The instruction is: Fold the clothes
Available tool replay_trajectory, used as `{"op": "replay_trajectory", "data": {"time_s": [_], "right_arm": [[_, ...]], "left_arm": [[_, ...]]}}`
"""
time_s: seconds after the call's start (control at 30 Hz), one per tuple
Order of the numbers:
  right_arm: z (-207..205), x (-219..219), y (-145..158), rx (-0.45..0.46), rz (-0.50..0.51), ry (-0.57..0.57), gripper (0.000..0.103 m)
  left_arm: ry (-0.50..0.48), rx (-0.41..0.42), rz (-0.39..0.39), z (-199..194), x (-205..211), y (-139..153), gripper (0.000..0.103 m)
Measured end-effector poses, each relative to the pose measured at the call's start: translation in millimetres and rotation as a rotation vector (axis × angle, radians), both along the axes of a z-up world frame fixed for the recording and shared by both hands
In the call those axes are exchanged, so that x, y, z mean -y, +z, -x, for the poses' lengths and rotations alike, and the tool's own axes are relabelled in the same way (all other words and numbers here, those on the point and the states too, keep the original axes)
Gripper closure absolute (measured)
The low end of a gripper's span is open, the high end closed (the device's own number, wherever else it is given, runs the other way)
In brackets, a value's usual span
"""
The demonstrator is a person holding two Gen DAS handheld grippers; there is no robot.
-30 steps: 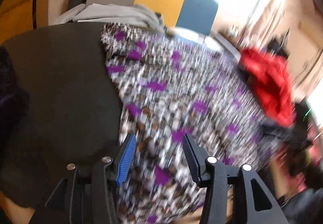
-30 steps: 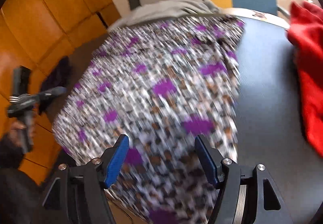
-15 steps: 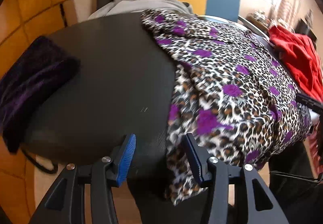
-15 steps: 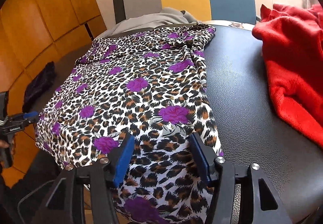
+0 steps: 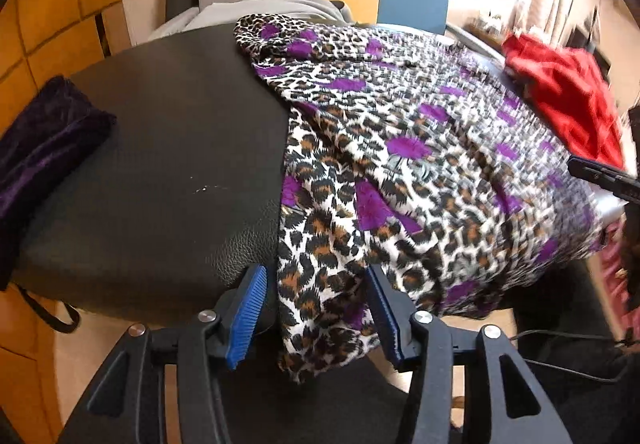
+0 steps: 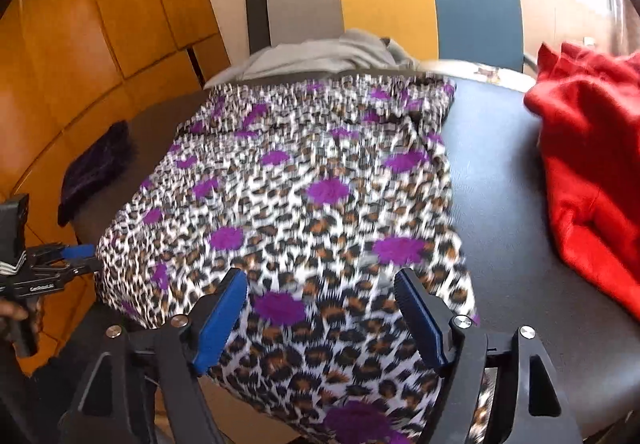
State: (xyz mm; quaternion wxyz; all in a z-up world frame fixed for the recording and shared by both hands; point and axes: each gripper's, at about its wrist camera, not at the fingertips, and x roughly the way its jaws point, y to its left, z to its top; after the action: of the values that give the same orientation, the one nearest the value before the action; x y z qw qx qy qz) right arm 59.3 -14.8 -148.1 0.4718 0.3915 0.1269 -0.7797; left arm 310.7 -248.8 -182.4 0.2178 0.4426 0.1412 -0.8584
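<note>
A leopard-print garment with purple flowers (image 5: 400, 164) lies spread on the black table (image 5: 160, 148), its near hem hanging over the front edge. It also shows in the right wrist view (image 6: 312, 204). My left gripper (image 5: 316, 308) is open, its jaws on either side of the garment's hanging left corner. My right gripper (image 6: 320, 308) is open, its jaws straddling the hem near the garment's right side. The left gripper also shows at the left edge of the right wrist view (image 6: 76, 256).
A red garment (image 6: 592, 164) lies on the table's right side. A dark purple folded cloth (image 5: 44, 140) sits at the left edge. A grey garment (image 6: 320, 56) lies at the back, before a grey, yellow and blue chair (image 6: 400, 8). Orange wall panels stand to the left.
Both grippers have shifted along the garment's near hem. The left one moved right so the hanging corner now sits between its jaws. Both stay open.
</note>
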Motion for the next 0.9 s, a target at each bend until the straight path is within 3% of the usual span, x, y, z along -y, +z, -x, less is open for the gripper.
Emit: {"op": "replay_trajectory", "data": {"time_s": [0.07, 0.1, 0.23, 0.4, 0.47, 0.5, 0.6, 0.73, 0.9], "right_arm": [[2, -6, -13, 0.024, -0.016, -0.022, 0.025], [4, -9, -15, 0.037, -0.010, -0.029, 0.026], [12, -20, -13, 0.094, 0.057, -0.037, 0.026], [33, -65, 5, 0.151, 0.146, -0.087, 0.025], [37, -85, 5, 0.156, 0.137, -0.110, 0.024], [39, -93, 3, 0.169, 0.131, -0.116, 0.024], [41, -109, -10, 0.216, 0.099, -0.122, 0.024], [34, -105, -14, 0.198, 0.102, -0.103, 0.024], [28, -80, -14, 0.197, 0.062, -0.020, 0.045]], "left_arm": [[0.021, 0.023, 0.014, -7, -2, 0, 0.069], [0.027, 0.032, 0.013, -12, -2, -1, 0.073], [0.076, 0.051, -0.120, -31, 10, -16, 0.077], [0.099, -0.051, -0.302, -47, 16, -26, 0.063], [0.062, -0.081, -0.310, -43, 14, -25, 0.041], [0.048, -0.082, -0.321, -39, 14, -27, 0.039], [0.018, -0.075, -0.350, -31, 15, -33, 0.038], [-0.006, -0.067, -0.406, -30, 16, -41, 0.038], [-0.019, -0.055, -0.444, -23, 14, -45, 0.041]]}}
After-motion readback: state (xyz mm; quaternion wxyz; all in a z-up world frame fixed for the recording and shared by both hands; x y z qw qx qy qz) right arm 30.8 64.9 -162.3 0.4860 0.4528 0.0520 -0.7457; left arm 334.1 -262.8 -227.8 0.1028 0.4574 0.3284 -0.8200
